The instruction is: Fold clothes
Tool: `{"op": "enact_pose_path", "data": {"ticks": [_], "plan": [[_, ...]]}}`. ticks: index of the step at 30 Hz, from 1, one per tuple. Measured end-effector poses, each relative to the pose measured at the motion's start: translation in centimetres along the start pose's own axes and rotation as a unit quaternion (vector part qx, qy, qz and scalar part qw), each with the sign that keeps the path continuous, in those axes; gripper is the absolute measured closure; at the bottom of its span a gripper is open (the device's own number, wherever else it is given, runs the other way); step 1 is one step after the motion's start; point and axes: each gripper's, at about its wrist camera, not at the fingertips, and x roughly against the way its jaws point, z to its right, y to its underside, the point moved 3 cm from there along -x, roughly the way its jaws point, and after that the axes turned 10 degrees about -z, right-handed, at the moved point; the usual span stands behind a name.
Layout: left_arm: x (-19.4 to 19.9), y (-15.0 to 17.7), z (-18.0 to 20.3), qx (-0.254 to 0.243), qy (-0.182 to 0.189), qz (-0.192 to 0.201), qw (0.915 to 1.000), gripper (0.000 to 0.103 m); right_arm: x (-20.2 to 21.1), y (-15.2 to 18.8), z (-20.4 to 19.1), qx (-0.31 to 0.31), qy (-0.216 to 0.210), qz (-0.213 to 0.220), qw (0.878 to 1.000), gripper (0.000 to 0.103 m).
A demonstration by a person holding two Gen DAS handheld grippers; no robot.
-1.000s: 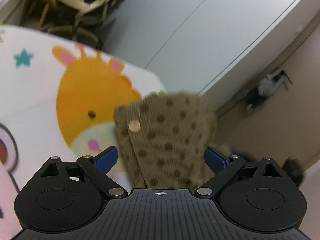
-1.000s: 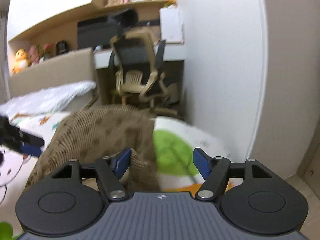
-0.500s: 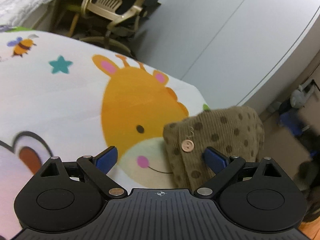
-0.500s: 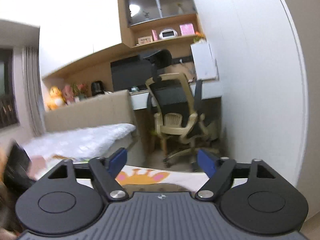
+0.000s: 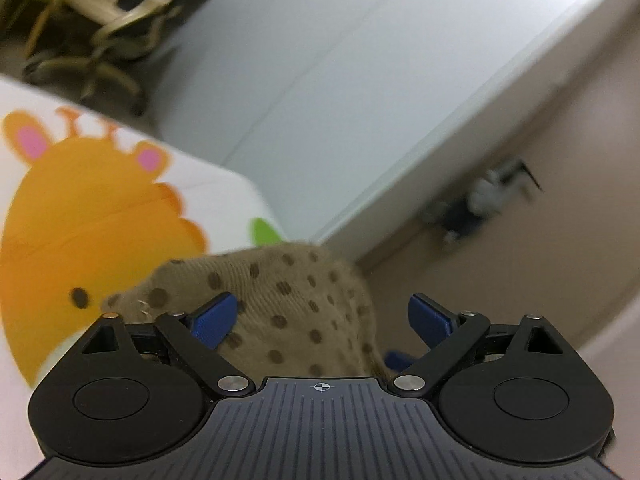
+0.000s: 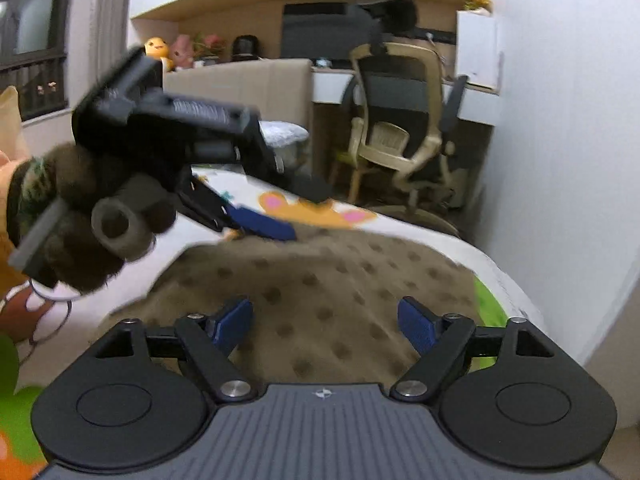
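Note:
A tan corduroy garment with dark dots [image 5: 296,300] lies at the edge of a white bed sheet with a giraffe print [image 5: 80,232]. My left gripper [image 5: 320,316] is open just above it, blue pads [image 5: 214,320] wide apart. In the right wrist view the same garment [image 6: 320,284] spreads over the bed corner. My right gripper [image 6: 324,324] is open above its near part. The left gripper [image 6: 256,224], held by a gloved hand [image 6: 72,232], reaches down to the garment's far edge.
A beige office chair [image 6: 400,136] stands beyond the bed beside a white wall [image 6: 560,160]. A desk and shelves with toys [image 6: 180,46] are behind. The floor drops away right of the bed corner [image 5: 500,280].
The left gripper swung back over the garment, which now sits between its pads. The right gripper tilted down from the room to the garment; the left gripper has come into its view.

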Motion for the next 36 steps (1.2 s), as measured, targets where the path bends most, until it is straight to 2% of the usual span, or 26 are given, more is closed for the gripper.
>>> {"op": "enact_pose_path", "data": {"ticks": [1,2,3,6,9,15,18,19,20,21,23,27,30,32,33,34,36], "plan": [[0.0,-0.2,-0.7,0.006,-0.001,0.000,1.0000,0.028,-0.4,-0.3,-0.1,-0.006,-0.010,0.000,1.000,0.020],[0.1,-0.4,-1.3,0.009,-0.001,-0.003,1.0000,0.034,-0.9,-0.5,-0.1,-0.014,-0.021,-0.003,1.000,0.020],[0.2,-0.5,-1.7,0.010,0.001,-0.005,0.9999,0.035,-1.5,-0.6,-0.3,-0.020,-0.032,-0.011,0.999,0.020],[0.5,-0.3,-1.9,0.000,-0.003,-0.008,1.0000,0.036,-3.3,-0.4,-1.0,-0.028,-0.055,-0.041,0.997,0.017],[0.9,0.3,-1.6,-0.013,-0.007,-0.009,0.9999,0.036,-4.8,-0.8,-2.2,-0.008,-0.041,-0.056,0.998,0.015],[2.5,0.7,-2.7,0.002,-0.019,0.012,0.9997,0.036,-5.1,-2.1,-4.6,0.071,-0.026,-0.072,0.995,0.011],[3.4,1.0,-2.6,0.003,-0.034,0.018,0.9993,0.035,-2.9,-3.3,-2.5,0.053,-0.055,-0.052,0.996,0.010],[3.7,1.1,-2.6,0.003,-0.039,0.020,0.9990,0.030,-2.3,-3.6,-1.1,0.030,-0.051,-0.040,0.997,0.006],[3.9,1.3,-2.6,0.003,-0.045,0.021,0.9988,0.018,-1.8,-3.8,0.5,0.003,-0.037,-0.030,0.999,0.003],[4.2,1.4,-2.5,0.004,-0.050,0.023,0.9985,0.014,-1.2,-4.1,2.2,-0.024,-0.023,-0.019,0.999,0.003],[4.8,1.6,-2.5,0.004,-0.060,0.026,0.9978,0.012,-0.6,-4.4,5.1,-0.068,0.015,-0.004,0.998,0.003],[6.0,2.1,-2.3,0.004,-0.081,0.033,0.9961,0.011,-4.3,-4.1,7.6,-0.043,0.138,-0.041,0.989,0.003],[5.4,2.3,-2.6,0.000,-0.114,0.025,0.9931,0.012,-7.7,-2.8,8.1,0.015,0.224,-0.085,0.971,0.003],[4.4,2.4,-3.2,-0.009,-0.162,0.014,0.9867,0.013,-7.8,-2.2,8.2,0.007,0.236,-0.087,0.968,0.003],[4.2,2.5,-3.4,-0.012,-0.178,0.011,0.9840,0.011,-7.0,-2.0,8.2,-0.013,0.223,-0.079,0.972,0.003],[4.2,2.7,-3.6,-0.008,-0.176,0.011,0.9842,0.011,-6.1,-1.8,8.1,-0.030,0.206,-0.069,0.976,0.003],[4.8,3.3,-4.0,0.018,-0.143,0.011,0.9895,0.013,-4.8,-1.4,7.4,-0.033,0.206,-0.053,0.977,0.003]]}}
